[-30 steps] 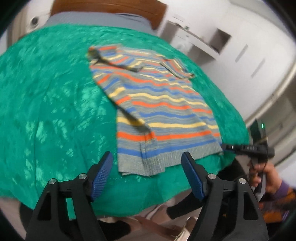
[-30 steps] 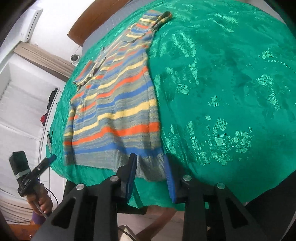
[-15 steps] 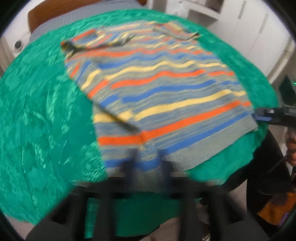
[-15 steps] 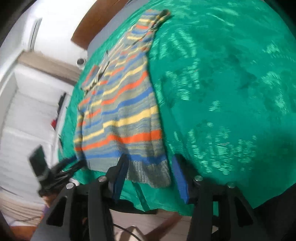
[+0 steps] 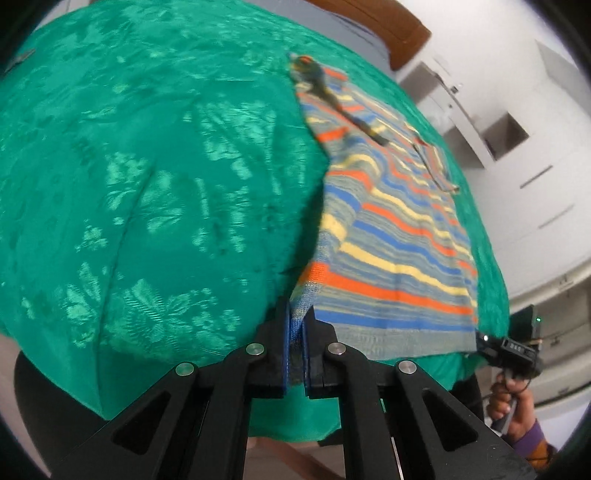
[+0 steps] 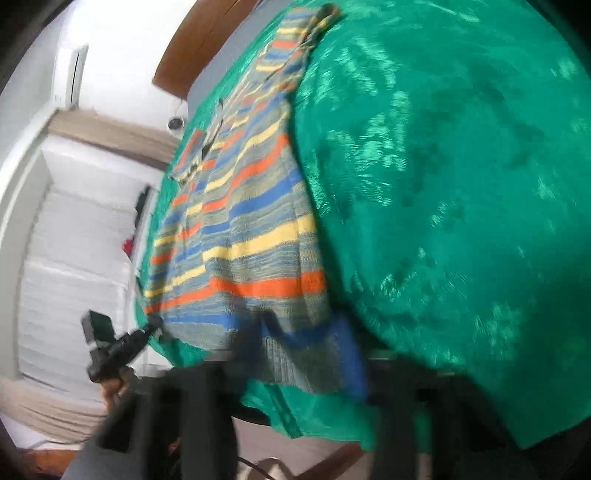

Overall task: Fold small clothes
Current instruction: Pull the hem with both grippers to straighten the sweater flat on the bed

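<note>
I've both grippers, left (image 5: 294,345) and right (image 6: 303,354), clamped on the striped sweater's (image 5: 399,236) near hem; next, lift and fold far.

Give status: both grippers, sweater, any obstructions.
Left gripper shut on sweater hem corner. Right gripper blurred, shut at opposite hem corner. Sweater flat on green cloth. Nothing in the way.

I stood at a table under a green patterned cloth (image 5: 155,192). At its far end was a brown wooden headboard (image 5: 384,22). To the right stood white cabinets (image 5: 524,155) with an open niche (image 5: 508,134). On the left were white walls, a beige curtain (image 6: 110,134) and a wall air conditioner (image 6: 75,75).
</note>
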A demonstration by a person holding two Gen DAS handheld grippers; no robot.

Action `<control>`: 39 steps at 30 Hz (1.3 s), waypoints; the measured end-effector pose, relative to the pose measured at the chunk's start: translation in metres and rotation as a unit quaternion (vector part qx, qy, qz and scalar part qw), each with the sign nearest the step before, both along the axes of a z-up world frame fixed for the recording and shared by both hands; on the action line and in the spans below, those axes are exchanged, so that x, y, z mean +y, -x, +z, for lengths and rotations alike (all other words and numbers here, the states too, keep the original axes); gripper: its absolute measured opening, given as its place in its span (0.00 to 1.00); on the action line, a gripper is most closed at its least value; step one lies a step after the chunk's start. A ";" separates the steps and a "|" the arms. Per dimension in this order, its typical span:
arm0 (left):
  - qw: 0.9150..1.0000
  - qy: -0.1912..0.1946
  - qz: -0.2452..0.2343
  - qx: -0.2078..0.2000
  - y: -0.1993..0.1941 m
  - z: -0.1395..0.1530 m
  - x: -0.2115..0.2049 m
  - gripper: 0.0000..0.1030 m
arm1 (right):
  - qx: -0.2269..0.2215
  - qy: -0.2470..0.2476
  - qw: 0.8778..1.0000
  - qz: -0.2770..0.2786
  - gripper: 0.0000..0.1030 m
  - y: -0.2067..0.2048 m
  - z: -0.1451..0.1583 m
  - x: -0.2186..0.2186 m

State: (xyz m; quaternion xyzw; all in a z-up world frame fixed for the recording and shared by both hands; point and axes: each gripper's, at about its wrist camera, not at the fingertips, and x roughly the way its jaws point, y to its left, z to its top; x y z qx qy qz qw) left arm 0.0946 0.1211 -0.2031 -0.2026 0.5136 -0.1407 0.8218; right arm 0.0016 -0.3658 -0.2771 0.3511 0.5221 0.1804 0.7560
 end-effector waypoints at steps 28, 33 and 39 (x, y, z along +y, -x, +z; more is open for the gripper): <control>0.997 -0.056 -0.019 0.043 0.013 -0.040 -0.014 0.03 | 0.037 0.194 0.980 0.026 0.04 0.015 0.006 0.012; 0.997 -0.066 -0.020 0.034 0.015 -0.041 -0.016 0.03 | 0.037 0.191 0.981 0.022 0.04 0.016 0.002 0.012; 0.997 -0.068 -0.017 0.032 0.013 -0.044 -0.020 0.03 | 0.034 0.184 0.982 0.013 0.04 0.021 0.002 0.008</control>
